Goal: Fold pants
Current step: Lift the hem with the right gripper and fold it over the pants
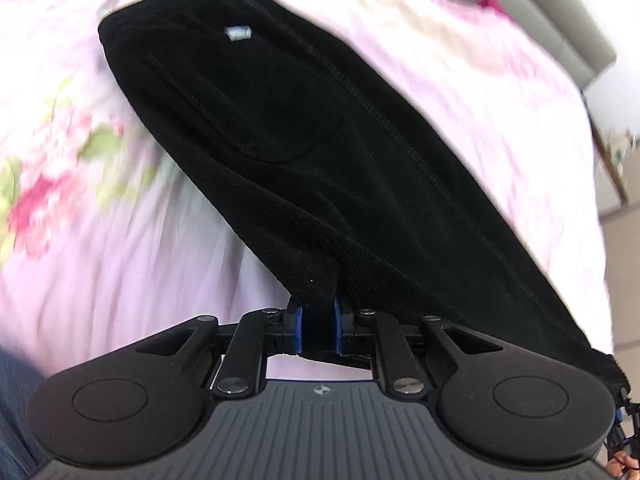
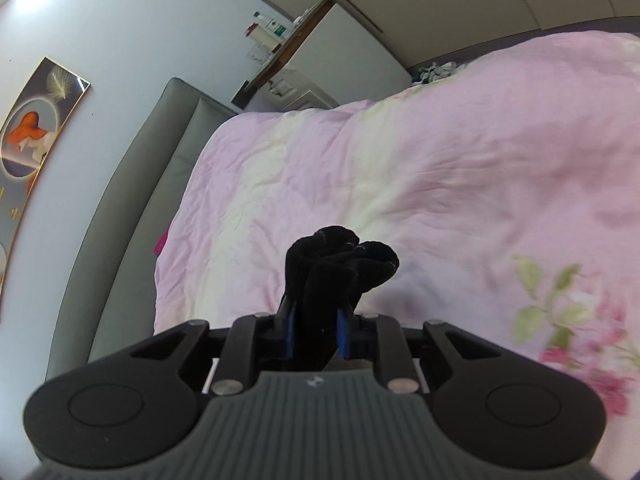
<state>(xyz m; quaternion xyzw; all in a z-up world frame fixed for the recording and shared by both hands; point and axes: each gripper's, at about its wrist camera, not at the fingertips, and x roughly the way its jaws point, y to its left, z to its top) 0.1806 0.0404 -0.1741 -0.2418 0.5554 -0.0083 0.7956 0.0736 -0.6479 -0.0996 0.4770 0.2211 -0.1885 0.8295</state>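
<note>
I have the left gripper [image 1: 318, 326] clamped on the black pants [image 1: 304, 152]: its blue-padded fingers [image 1: 297, 328] are pressed together with a bunched fold of the dark fabric pinched between them. From that pinch the pants spread away from me in a broad sheet, lifted near the gripper and reaching out over the pink floral bedspread [image 1: 100, 240]. I can see a pocket seam, a long stitched side seam and a small white label [image 1: 238, 33] near the far edge of the garment.

On my other side, the right gripper [image 2: 316, 332] is also closed on the pants [image 2: 340, 264]; a thick wad of black cloth is squeezed between its fingers [image 2: 290, 332] and bulges out beyond the tips. It hangs above the bed [image 2: 400, 180], with the grey padded headboard [image 2: 160, 184] to the left and a framed picture [image 2: 36, 132] on the wall. Both views are somewhat blurred at the edges
</note>
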